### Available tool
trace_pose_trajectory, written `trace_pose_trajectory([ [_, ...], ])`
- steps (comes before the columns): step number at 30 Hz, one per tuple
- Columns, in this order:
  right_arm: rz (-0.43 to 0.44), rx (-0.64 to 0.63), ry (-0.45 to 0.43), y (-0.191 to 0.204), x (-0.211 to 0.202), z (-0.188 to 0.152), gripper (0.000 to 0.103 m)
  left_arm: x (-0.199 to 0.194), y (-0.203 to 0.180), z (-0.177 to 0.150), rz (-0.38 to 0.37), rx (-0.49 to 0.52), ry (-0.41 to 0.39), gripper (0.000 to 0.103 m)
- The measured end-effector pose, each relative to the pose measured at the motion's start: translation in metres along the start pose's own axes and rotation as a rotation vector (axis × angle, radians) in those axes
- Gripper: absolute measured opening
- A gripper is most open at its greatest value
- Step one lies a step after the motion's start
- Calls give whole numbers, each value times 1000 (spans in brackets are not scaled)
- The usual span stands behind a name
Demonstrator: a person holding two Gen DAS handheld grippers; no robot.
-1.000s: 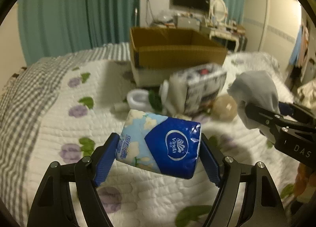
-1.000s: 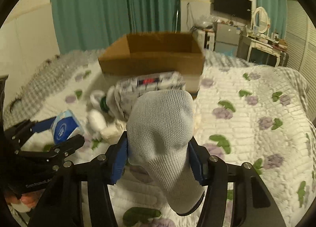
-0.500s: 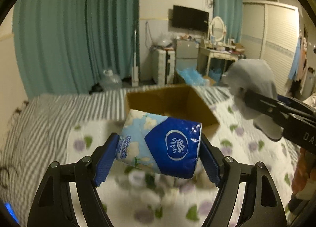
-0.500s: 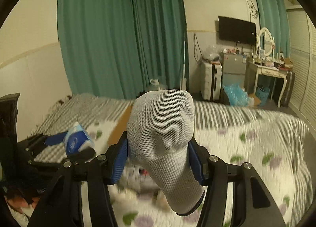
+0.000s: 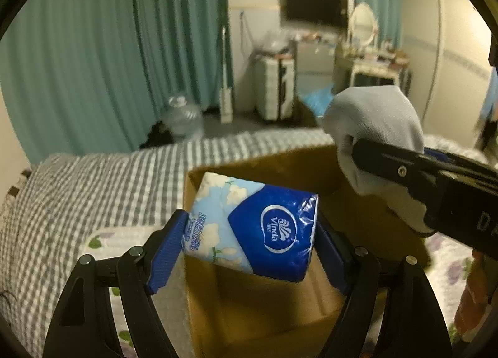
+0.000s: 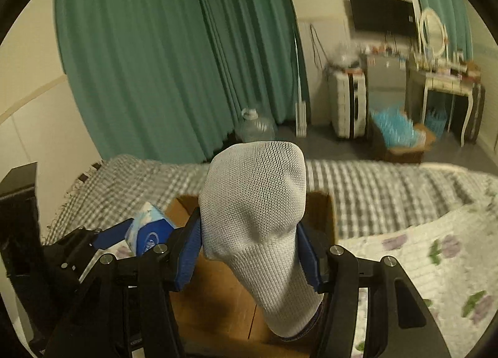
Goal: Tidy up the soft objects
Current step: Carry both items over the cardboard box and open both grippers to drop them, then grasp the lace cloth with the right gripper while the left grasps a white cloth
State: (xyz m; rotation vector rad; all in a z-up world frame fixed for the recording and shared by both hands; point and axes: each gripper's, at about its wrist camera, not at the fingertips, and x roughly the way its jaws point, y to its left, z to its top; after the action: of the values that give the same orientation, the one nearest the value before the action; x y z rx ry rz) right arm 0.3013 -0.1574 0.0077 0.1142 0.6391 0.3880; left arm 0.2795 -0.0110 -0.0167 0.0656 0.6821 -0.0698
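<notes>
Left tool [image 5: 249, 233] is clamped on the tissue pack [image 5: 252, 227], right tool [image 6: 252, 252] squeezing a grey sock [image 6: 253, 218], both over the cardboard box [image 5: 264, 311] on the bed [image 5: 93, 177].

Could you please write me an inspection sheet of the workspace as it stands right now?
Surface: bed with checked grey cover and floral quilt.
Job's things: tissue pack and grey sock, both held above the open cardboard box on the bed.
Clutter: nothing seen on the visible bed.
Grippers: left gripper shut on the tissue pack; right gripper shut on the sock.
Cables: thin wires on the far wall, blurred.
Surroundings: green curtains, wall television, water jug, dressing table.
</notes>
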Motion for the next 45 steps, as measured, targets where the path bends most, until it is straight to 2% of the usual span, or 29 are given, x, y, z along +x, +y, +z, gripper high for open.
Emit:
trace_pose_trajectory([
  [3, 6, 31, 38, -10, 28, -10, 55, 14, 0, -7, 28, 12, 10, 79],
  [7, -17, -5, 36, -13, 40, -22, 57, 23, -5, -10, -22, 7, 10, 80],
  [8, -28, -6, 35, -13, 42, -23, 59, 22, -6, -10, -25, 8, 3, 84],
  [10, -34, -6, 21, -17, 41, -22, 68, 18, -10, -8, -38, 7, -18, 86],
  [11, -44, -3, 3, -18, 35, -20, 81, 16, -12, -6, -40, 7, -25, 86],
  [12, -53, 0, -15, -19, 27, -18, 88, 12, -14, -5, -38, 8, -30, 86],
  [17, -105, -43, -118, -12, -35, 7, 91, -19, -18, 8, -14, 39, -51, 86],
  [21, -135, -56, -198, -2, -105, 27, 96, -72, -17, 22, -28, 17, -105, 86],
  [25, -172, -75, -232, 13, -168, 33, 98, -136, -17, 27, -26, 23, -188, 87],
  [27, -198, -90, -245, 22, -195, 30, 100, -165, -15, 23, -30, 25, -227, 93],
  [33, -177, -143, -277, 55, -262, 0, 102, -237, -2, -2, -68, 0, -310, 93],
  [36, -163, -187, -271, 65, -278, -27, 102, -260, 3, -22, -44, -1, -340, 93],
  [40, -177, -245, -226, 74, -278, -61, 102, -266, 1, -46, 9, 7, -347, 93],
  [45, -133, -250, -167, 64, -256, -101, 102, -247, 4, -77, 16, -32, -302, 93],
])
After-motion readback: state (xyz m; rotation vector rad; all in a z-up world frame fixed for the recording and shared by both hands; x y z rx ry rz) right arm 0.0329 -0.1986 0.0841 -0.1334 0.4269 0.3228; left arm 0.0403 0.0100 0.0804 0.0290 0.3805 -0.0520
